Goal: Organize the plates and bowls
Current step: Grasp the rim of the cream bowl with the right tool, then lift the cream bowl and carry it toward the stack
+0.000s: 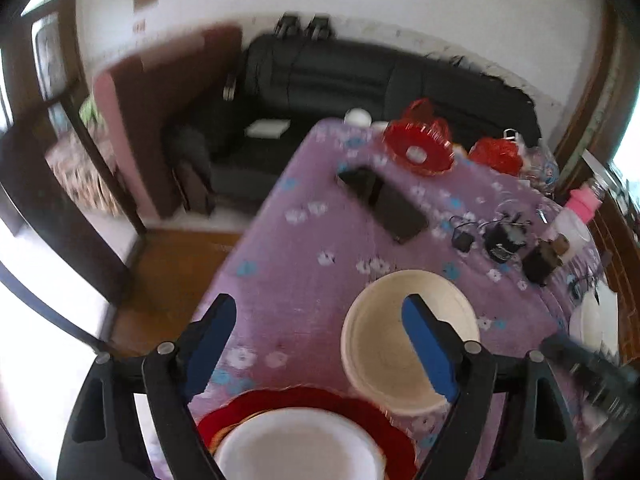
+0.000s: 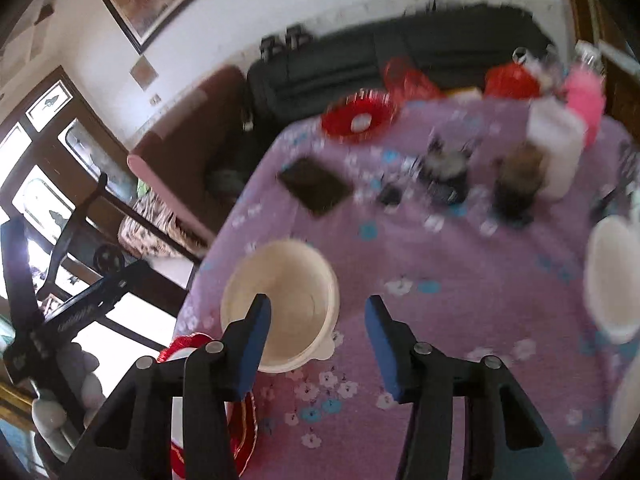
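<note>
A cream bowl [image 1: 384,356] sits on the purple flowered tablecloth [image 1: 304,264]; it also shows in the right wrist view [image 2: 292,300]. A white bowl [image 1: 296,444] rests on a red plate [image 1: 384,420] at the near table edge. My left gripper [image 1: 320,344] is open above the cloth, its right finger over the cream bowl. My right gripper [image 2: 318,344] is open, its left finger over the cream bowl's near rim. Another white bowl [image 2: 612,280] sits at the right, also in the left wrist view [image 1: 592,320]. The red plate's rim [image 2: 240,432] shows at lower left.
A red glass dish [image 1: 420,152], a dark flat case [image 1: 384,204], small black gadgets [image 1: 500,240], a white bottle with pink cap [image 2: 560,148] and red bags stand further back on the table. A black sofa [image 1: 360,80] lies beyond. The table's left edge drops to the floor.
</note>
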Motion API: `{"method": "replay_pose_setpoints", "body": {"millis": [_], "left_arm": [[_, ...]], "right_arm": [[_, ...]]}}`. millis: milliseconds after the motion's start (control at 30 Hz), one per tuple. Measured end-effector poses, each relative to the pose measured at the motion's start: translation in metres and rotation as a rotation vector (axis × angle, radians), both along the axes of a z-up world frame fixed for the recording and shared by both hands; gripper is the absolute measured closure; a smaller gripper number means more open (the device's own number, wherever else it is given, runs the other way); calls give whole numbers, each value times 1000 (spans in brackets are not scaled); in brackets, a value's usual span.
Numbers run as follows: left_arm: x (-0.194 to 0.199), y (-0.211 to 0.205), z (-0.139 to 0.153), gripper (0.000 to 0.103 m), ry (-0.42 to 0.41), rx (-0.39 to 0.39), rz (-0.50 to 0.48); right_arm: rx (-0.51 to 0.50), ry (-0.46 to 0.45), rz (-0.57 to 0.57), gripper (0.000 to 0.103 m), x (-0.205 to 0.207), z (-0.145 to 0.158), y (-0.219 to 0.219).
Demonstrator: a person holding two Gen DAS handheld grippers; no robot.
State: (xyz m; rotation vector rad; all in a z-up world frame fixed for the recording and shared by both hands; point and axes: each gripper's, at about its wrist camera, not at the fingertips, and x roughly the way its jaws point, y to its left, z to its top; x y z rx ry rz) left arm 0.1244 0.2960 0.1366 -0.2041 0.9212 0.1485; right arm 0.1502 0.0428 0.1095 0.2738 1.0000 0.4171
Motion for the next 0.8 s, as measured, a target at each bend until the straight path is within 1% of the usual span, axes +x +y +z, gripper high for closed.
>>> {"method": "replay_pose_setpoints", "body": {"millis": [133,200,267,333,400,433,467,533,633,733,800], "left_arm": [[30,5,-41,18,93,-102,31],[38,2,-56,18,119,-113,36],[45,-5,-70,18,151,-102,25],[48,-8,-76,19,162,-93,26],[47,-7,-73,19,153,-104,31],[46,-7,-72,19,150,-109,31],[47,-9,-70,19,148,-111,27],[43,-13,-62,19,133,-100,12],[34,-16,-46,19,92,-76,5],[20,-24,-29,19,60,-78,-20],[12,-33,-21,19,53,-84,-48]], "right_arm": [[5,63,-7,49,15,-35,16],[6,83,0,49,21,-50,22],[-9,95,8,49,27,-61,30],[-19,112,23,50,32,-69,37],[-10,135,29,50,34,-79,41],[3,148,35,63,35,-82,42],[12,165,40,87,36,-85,42],[41,189,18,88,35,-87,35],[45,196,-26,90,28,-83,15],[41,221,-66,90,10,-77,-19],[38,238,-73,90,-5,-74,-41]]}}
